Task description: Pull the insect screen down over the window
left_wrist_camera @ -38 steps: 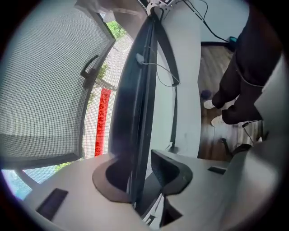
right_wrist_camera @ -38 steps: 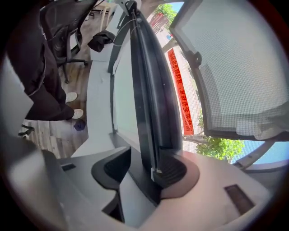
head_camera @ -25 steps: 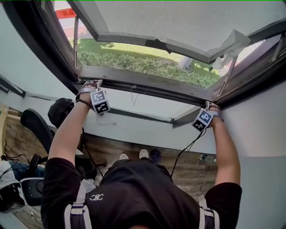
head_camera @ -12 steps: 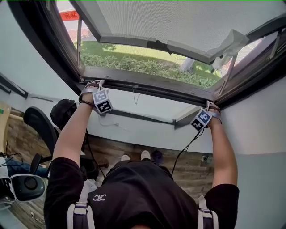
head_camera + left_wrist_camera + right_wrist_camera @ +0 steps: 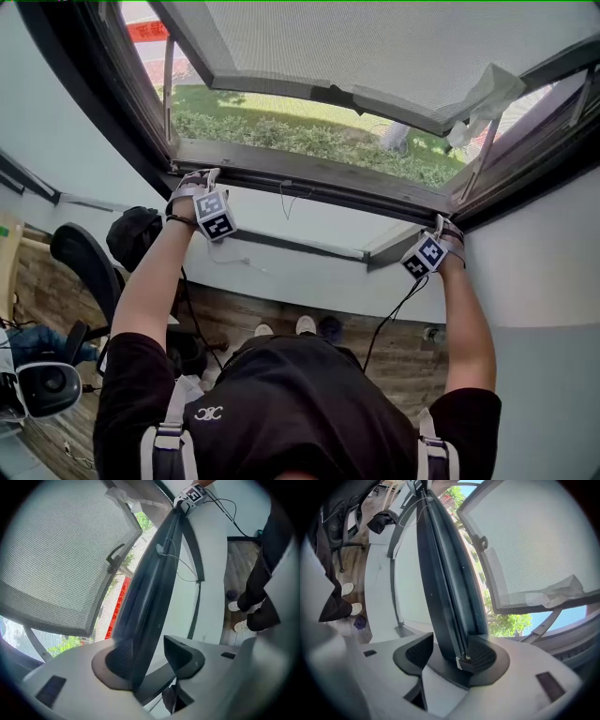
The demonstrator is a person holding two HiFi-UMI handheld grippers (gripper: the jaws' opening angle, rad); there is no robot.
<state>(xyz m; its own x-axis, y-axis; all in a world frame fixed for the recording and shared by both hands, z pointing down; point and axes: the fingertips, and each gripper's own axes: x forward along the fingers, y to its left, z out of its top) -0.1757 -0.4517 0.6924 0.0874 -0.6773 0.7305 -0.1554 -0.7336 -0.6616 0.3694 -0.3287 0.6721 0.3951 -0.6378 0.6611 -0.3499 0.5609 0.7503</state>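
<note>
The screen's dark pull bar (image 5: 309, 183) lies along the lower edge of the window frame, just above the white sill (image 5: 319, 220). My left gripper (image 5: 200, 178) is at the bar's left end and my right gripper (image 5: 438, 225) at its right end. In the left gripper view the bar (image 5: 150, 588) runs between the jaws of the left gripper (image 5: 150, 660), which are opening; the right-hand pad (image 5: 180, 656) stands off it. In the right gripper view the bar (image 5: 445, 588) also passes between the opening jaws of the right gripper (image 5: 450, 656), with a gap at the left-hand pad (image 5: 419, 654).
A grey mesh-textured sash (image 5: 375, 47) hangs swung outward above hedges and grass. A white crumpled sheet (image 5: 487, 94) sticks to its right corner. Below are a black office chair (image 5: 80, 262), a black bag (image 5: 131, 234), a trailing cable (image 5: 389, 319) and wooden floor.
Both grippers stay at the ends of the bar. The right one has slipped slightly lower. The view has shifted a little.
</note>
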